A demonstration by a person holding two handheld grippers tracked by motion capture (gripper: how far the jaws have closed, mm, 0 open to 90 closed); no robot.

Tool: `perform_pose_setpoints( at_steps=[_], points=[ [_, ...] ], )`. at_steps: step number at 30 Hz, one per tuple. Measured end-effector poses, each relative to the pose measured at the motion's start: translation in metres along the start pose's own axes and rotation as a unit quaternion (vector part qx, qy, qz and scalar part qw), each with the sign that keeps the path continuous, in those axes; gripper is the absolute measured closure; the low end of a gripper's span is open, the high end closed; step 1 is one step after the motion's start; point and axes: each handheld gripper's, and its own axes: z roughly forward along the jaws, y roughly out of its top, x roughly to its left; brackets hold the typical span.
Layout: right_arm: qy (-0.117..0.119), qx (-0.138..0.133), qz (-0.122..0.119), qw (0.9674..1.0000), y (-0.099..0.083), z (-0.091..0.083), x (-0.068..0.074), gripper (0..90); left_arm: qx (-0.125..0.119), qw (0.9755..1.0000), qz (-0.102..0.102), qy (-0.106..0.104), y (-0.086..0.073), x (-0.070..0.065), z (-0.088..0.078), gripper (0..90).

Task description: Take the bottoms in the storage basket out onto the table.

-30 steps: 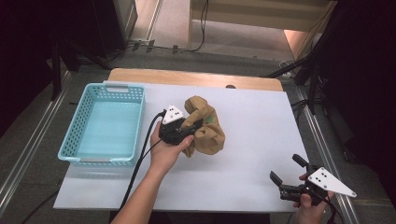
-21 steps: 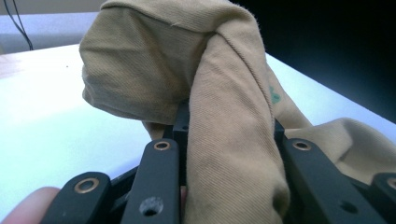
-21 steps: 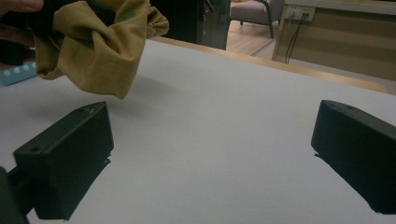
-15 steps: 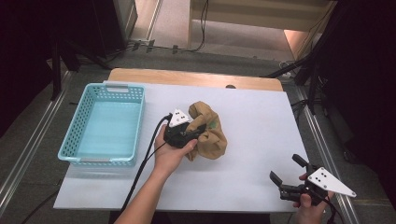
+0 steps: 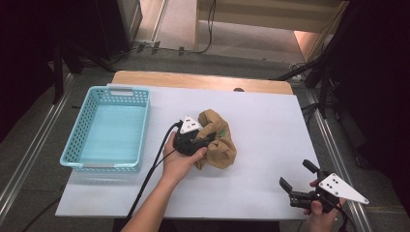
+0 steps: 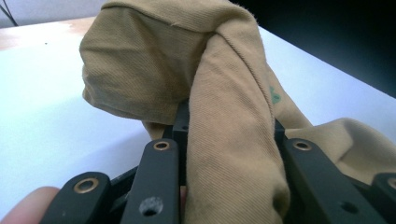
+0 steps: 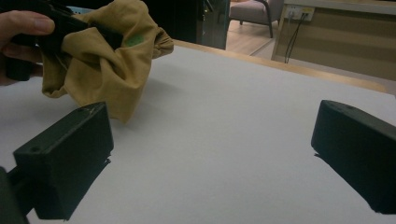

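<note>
The left gripper view looks straight along its two black jaws, and a thick fold of the tan cloth [image 6: 233, 116] runs between them, pinched tight from both sides. The rest of the fabric bunches up above and behind the jaw tips, draped over them, with a small green mark on its right flank. Beyond it lies the white tabletop [image 6: 56, 107].

The high view gives the wider layout: the left gripper [image 5: 205, 137] sits near the middle of the tabletop [image 5: 270, 121], its jaws buried in the left edge of the cloth [image 5: 220, 145], which lies crumpled in a heap just right of the hand. A light blue basket [image 5: 80, 145] stands to the left, apart from the cloth. The right gripper [image 5: 299, 180] rests near the front right corner of the tabletop, well apart from the cloth, its jaws spread wide with nothing between them.

The right gripper view shows its own jaws far apart over bare tabletop [image 7: 233, 116], and, farther off at upper left, the cloth [image 7: 102, 60] hanging in folds from the left gripper [image 7: 84, 25], part of it lifted off the surface, which the high view does not make plain.
</note>
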Motion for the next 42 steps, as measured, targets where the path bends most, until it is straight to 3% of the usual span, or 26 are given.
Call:
perform_pose_setpoints(
  at_steps=[26,42],
  points=[
    [-0.001,0.0,0.0,1.0,0.0,0.0,0.0,0.0,0.035,0.9993,0.002,-0.009,-0.008,-0.002,0.014,63.1],
    [0.0,-0.001,-0.001,1.0,0.0,0.0,0.0,0.0,0.012,0.9997,0.008,-0.021,0.002,-0.007,0.005,47.9]
  ],
)
